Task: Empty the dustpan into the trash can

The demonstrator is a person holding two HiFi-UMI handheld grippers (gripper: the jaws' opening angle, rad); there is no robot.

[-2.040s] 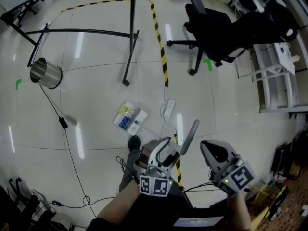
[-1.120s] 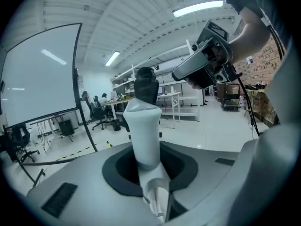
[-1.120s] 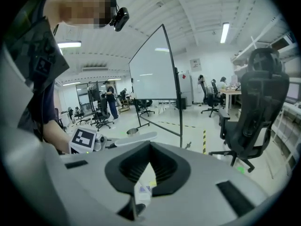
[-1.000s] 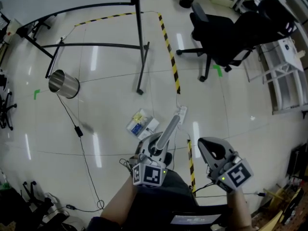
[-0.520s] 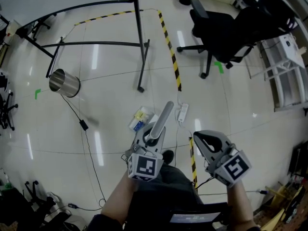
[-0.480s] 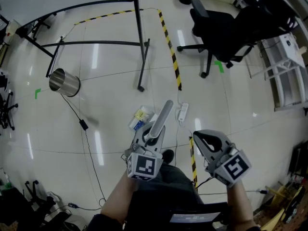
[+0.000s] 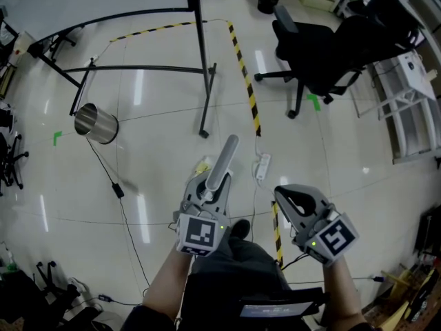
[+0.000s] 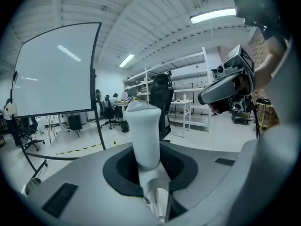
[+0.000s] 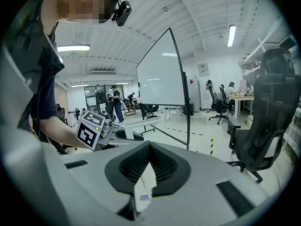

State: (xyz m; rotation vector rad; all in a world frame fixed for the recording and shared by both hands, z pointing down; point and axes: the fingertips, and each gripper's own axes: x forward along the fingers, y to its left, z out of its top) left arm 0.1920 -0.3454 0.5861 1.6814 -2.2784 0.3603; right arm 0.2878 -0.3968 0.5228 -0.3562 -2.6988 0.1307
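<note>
I see only the dustpan handle (image 7: pixel 219 163): pale grey, round-tipped, clamped in my left gripper (image 7: pixel 208 190) and slanting toward one o'clock, with the pan itself out of sight. The trash can (image 7: pixel 96 123), a shiny steel cylinder with a dark open mouth, sits between nine and ten o'clock from it, well apart.

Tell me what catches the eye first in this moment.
The left claw grips a pale handle that juts up at the middle of the head view. A shiny metal can sits on the floor at the left, and a black chair stands at upper right.
</note>
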